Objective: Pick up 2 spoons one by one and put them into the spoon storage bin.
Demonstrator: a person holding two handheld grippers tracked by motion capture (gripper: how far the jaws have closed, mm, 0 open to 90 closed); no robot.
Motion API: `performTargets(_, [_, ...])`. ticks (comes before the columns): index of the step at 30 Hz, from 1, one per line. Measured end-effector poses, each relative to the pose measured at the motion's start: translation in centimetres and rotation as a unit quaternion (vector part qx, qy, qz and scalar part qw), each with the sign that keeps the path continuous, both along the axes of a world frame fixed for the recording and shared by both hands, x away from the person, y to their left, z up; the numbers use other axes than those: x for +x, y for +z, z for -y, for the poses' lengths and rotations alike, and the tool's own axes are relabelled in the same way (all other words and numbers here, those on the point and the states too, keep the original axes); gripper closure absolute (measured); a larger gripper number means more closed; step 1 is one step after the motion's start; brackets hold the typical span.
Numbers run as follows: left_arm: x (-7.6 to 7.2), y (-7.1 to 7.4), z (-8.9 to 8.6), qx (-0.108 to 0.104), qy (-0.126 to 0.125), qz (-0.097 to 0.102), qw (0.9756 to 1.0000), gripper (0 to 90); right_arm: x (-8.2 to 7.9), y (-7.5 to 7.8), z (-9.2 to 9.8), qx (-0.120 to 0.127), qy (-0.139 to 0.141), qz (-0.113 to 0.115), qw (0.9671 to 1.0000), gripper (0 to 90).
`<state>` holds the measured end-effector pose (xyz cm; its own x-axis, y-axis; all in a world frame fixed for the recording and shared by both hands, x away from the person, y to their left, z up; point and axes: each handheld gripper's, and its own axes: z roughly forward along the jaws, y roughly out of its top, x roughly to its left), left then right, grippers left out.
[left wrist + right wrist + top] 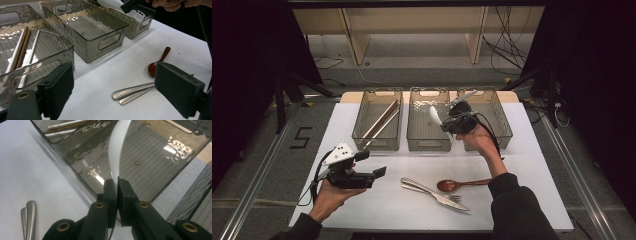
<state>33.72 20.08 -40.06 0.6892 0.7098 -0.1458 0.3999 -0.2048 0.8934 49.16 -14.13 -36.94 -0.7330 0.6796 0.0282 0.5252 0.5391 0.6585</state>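
Tongs pinch spoon over bin.

Lab-like recording space: black curtains, loose floor cables, metal rails.

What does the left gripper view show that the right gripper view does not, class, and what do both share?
Left gripper view alone: the wooden spoon on the table, the third bin, and the left gripper with jaws wide apart. Right gripper view alone: the right gripper shut on the white spoon, seen close, hanging over the middle bin. Both share the chopsticks in their bin, the middle bin, and the metal handles on the white table.
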Motion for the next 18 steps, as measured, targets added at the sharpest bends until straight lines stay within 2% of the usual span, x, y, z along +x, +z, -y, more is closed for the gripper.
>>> performTargets(18, [0.0,0.0,-0.1,-0.003,0.002,0.000,1.0000,15.2,2.4,-0.3,-1.4,-0.005,-0.030,-0.012,0.9995,86.4])
